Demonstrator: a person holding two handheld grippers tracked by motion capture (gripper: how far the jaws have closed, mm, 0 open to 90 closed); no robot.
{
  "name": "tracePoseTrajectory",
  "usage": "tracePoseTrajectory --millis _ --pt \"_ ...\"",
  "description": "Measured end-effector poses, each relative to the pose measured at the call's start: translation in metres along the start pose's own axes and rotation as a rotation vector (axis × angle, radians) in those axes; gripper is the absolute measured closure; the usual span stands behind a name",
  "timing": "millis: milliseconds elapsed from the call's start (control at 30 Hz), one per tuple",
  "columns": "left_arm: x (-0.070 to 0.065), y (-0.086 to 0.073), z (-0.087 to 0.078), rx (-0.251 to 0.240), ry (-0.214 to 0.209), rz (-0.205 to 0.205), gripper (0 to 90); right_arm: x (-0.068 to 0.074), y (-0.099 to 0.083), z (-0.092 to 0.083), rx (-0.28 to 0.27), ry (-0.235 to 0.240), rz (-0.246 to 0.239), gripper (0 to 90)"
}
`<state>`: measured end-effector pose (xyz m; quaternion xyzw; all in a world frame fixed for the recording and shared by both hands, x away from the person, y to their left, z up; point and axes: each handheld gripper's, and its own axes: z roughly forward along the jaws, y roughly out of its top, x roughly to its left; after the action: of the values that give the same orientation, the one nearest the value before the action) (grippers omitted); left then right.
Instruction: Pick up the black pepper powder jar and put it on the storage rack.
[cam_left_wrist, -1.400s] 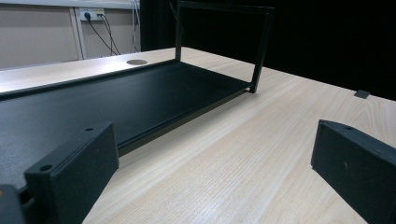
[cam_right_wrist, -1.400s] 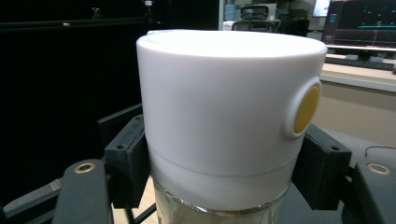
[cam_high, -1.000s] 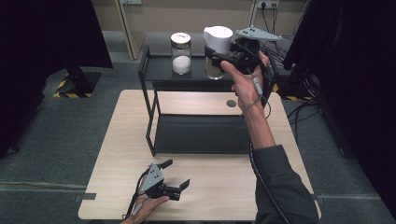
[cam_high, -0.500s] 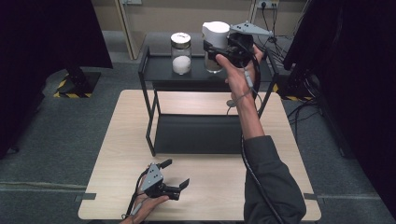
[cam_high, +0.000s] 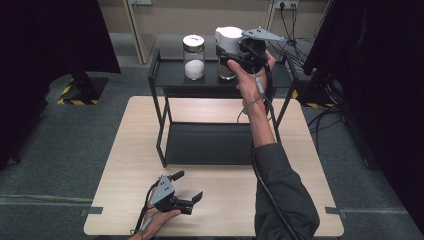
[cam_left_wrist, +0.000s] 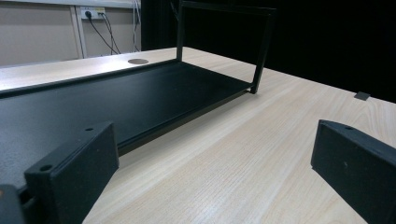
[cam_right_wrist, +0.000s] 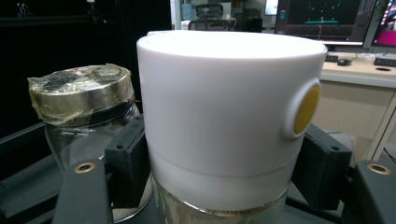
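Note:
A glass jar with a tall white lid (cam_high: 227, 40) is at the top shelf of the black rack (cam_high: 172, 75), and my right gripper (cam_high: 231, 60) is shut on it just below the lid. In the right gripper view the white lid (cam_right_wrist: 224, 107), with a yellow dot on its side, sits between the pads (cam_right_wrist: 128, 158). I cannot tell whether its base touches the shelf. A second jar with a metal lid (cam_high: 194, 56) (cam_right_wrist: 79, 98) stands close to its left, holding white powder. My left gripper (cam_high: 189, 186) (cam_left_wrist: 215, 177) rests open on the wooden table (cam_high: 300, 165), with nothing between its jaws.
The rack's lower shelf (cam_high: 210, 142) (cam_left_wrist: 116, 98) lies on the table under the top shelf. The table's front part stretches between the left gripper and the right sleeve (cam_high: 282, 200). Dark curtains flank the table. Cables (cam_high: 292, 25) lie on the floor behind the rack.
My right hand has carried the white-lidded jar farther away and slightly left, closer to the metal-lidded jar on the top shelf. The left gripper has stayed put.

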<state>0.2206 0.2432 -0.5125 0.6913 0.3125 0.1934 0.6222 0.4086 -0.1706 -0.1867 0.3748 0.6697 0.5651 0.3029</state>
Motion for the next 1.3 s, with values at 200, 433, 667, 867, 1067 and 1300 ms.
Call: tracePoseTrajectory --millis 200,433,667,867,1067,1300 --pt "0.000 0.000 0.000 0.001 -0.001 0.001 0.2 0.001 -0.001 0.001 -0.005 -0.002 -0.011 30.8" --pt "0.000 0.000 0.000 0.002 -0.002 0.004 0.2 0.001 -0.004 0.002 -0.011 0.002 -0.028 30.6" --pt "0.000 0.000 0.000 0.003 -0.004 -0.001 0.2 0.000 -0.003 0.001 -0.009 0.006 -0.037 26.5" --pt "-0.001 0.000 0.000 0.006 -0.003 -0.002 0.2 0.004 -0.006 -0.003 -0.028 -0.026 -0.026 9.6" --pt "-0.001 0.000 0.001 0.007 -0.003 -0.003 0.2 0.001 -0.007 -0.010 -0.023 -0.013 -0.003 1.7" --pt "-0.001 -0.001 0.001 0.007 -0.002 -0.003 0.2 -0.005 -0.012 -0.022 -0.037 0.027 -0.010 0.7"
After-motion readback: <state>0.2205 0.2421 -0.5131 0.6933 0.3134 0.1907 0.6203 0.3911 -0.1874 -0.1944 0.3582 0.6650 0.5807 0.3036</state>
